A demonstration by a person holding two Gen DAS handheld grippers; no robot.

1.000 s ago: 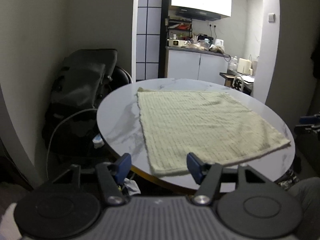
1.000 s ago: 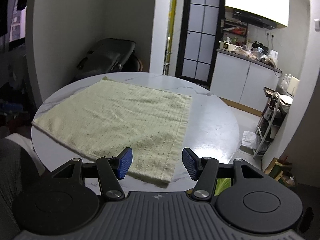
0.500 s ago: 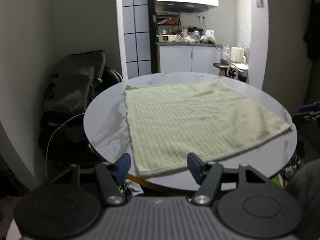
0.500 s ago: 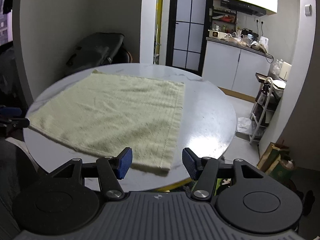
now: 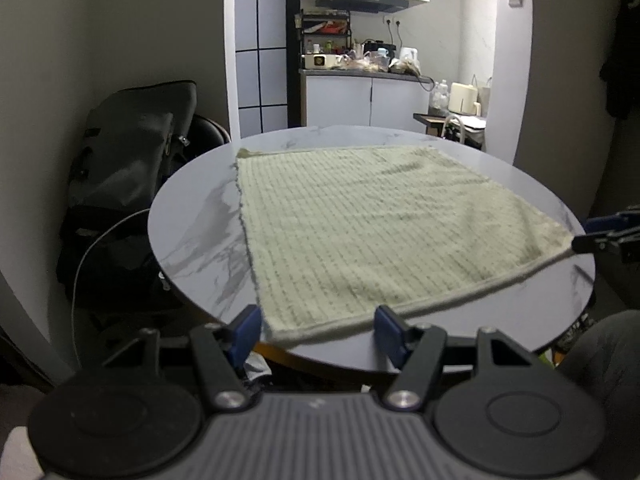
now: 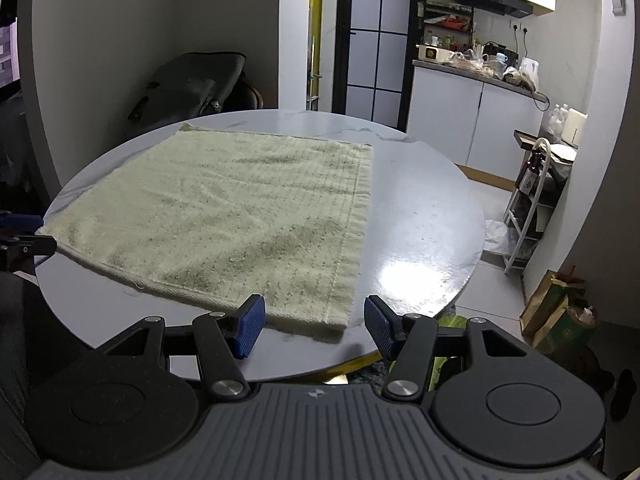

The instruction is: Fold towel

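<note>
A pale green towel lies spread flat on the round grey marble table; it also shows in the right wrist view. My left gripper is open, its blue pads either side of the towel's near left corner at the table edge. My right gripper is open, its pads either side of the towel's near right corner. Each gripper shows at the edge of the other's view, the right one and the left one, level with the towel's corners.
A dark bag on a chair stands behind the table at the left. Kitchen counter and cabinets lie beyond. A white rack and a paper bag stand on the floor to the right.
Both grippers have moved closer to the table edge and the towel's near corners. The towel has not moved. Both stay open.
</note>
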